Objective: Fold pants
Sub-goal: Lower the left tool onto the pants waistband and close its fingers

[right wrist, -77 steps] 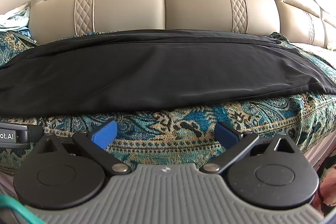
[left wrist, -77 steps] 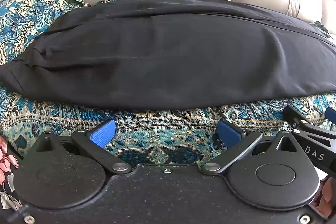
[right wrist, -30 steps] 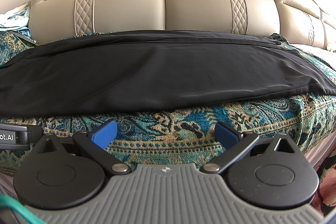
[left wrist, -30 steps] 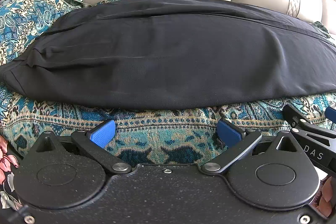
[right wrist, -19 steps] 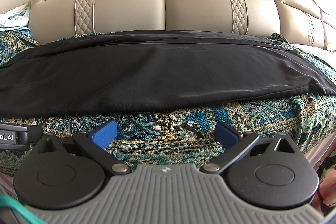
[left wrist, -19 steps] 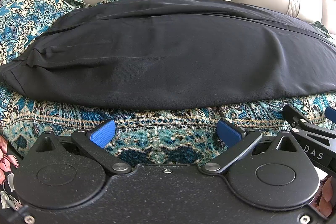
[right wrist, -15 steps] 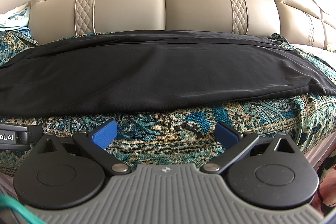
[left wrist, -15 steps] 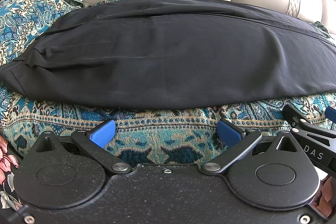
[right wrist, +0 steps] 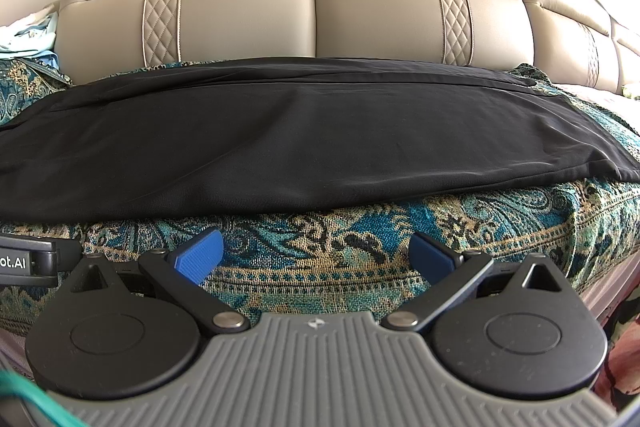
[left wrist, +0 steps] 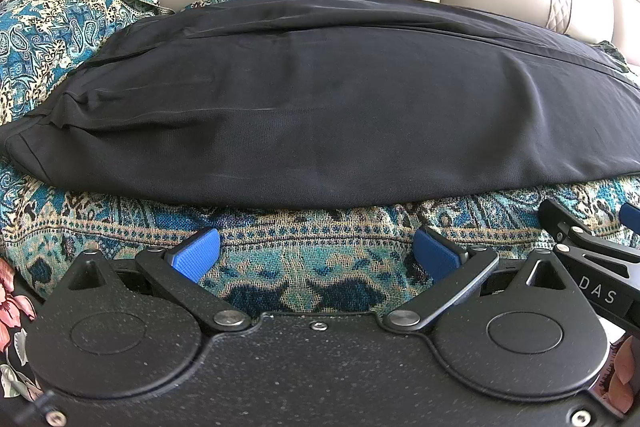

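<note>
Black pants (left wrist: pixel 320 107) lie flat across the paisley cover (left wrist: pixel 304 259), beige headboard (right wrist: pixel 312 15) behind. Your left gripper (left wrist: pixel 316 255) & right gripper (right wrist: pixel 316 253) both sit w/ jaws apart, empty, just short of the hem.

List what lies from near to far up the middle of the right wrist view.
Right gripper, open → patterned cover → black pants → beige headboard.

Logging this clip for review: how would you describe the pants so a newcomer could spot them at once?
Start at the tan padded backrest; below it lies a teal paisley cover. The pants lie stretched flat across that cover, ahead of both open grippers. They are the only plain black cloth there, unpatterned against the busy print.
</note>
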Tool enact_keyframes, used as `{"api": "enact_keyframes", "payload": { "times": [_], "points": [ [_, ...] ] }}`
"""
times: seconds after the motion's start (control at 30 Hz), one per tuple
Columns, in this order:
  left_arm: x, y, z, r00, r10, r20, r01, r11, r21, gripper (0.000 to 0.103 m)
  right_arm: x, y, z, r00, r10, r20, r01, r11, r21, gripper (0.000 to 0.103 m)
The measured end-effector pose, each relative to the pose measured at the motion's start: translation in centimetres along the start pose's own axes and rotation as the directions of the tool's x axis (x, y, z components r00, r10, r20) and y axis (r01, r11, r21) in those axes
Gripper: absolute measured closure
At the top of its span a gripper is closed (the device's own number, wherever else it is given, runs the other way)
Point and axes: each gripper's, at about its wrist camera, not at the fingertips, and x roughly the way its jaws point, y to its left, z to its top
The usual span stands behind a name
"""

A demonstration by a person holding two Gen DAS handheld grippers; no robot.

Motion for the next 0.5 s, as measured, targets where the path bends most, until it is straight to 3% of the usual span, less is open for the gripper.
{"api": "enact_keyframes", "payload": {
  "times": [0.33,0.5],
  "points": [
    [-0.2,0.3,0.6,0.999,-0.011,-0.034,0.012,1.0,0.006,0.0,-0.1,0.6,-0.8,1.0,0.007,-0.027,-0.007,1.0,-0.006,0.0],
    [-0.5,0.9,2.4,0.996,-0.053,-0.078,0.056,0.998,0.041,0.001,0.2,0.2,1.3,1.0,-0.001,0.004,0.001,1.0,-0.003,0.0]
  ]
}}
